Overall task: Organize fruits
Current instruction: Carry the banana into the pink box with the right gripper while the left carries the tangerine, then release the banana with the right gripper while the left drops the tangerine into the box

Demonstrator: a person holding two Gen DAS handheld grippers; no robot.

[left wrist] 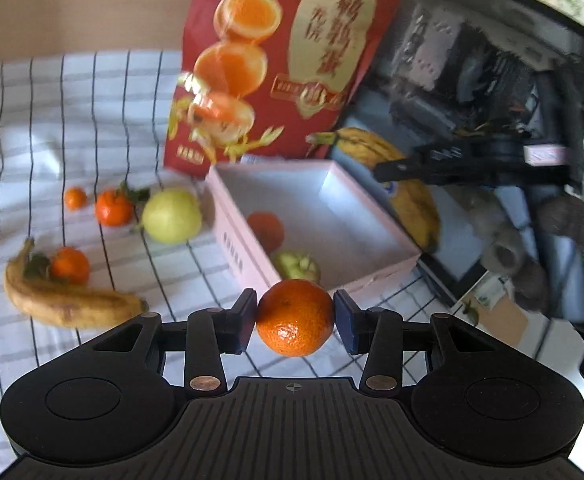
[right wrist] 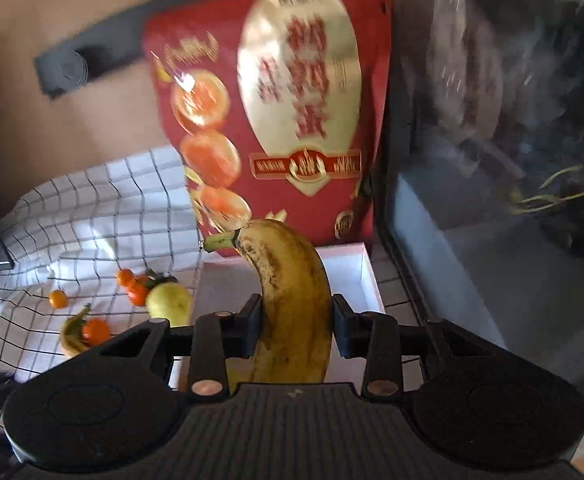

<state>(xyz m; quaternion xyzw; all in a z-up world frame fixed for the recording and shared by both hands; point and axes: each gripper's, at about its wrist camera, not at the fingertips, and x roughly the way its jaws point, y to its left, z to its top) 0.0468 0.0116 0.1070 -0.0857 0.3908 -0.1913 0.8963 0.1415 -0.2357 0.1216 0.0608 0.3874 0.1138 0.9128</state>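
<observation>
My left gripper is shut on a small mandarin, held above the checked cloth just in front of the pale pink box. Inside that box lie an orange fruit and a green fruit. My right gripper is shut on a spotted yellow banana, stem up, over the same pink box. From the left wrist view the right gripper appears as a dark arm carrying that banana at the box's far right.
On the cloth left of the box lie a pear, mandarins with leaves, another mandarin and a second banana. A tall red printed bag stands behind the box. A dark glass-fronted case fills the right side.
</observation>
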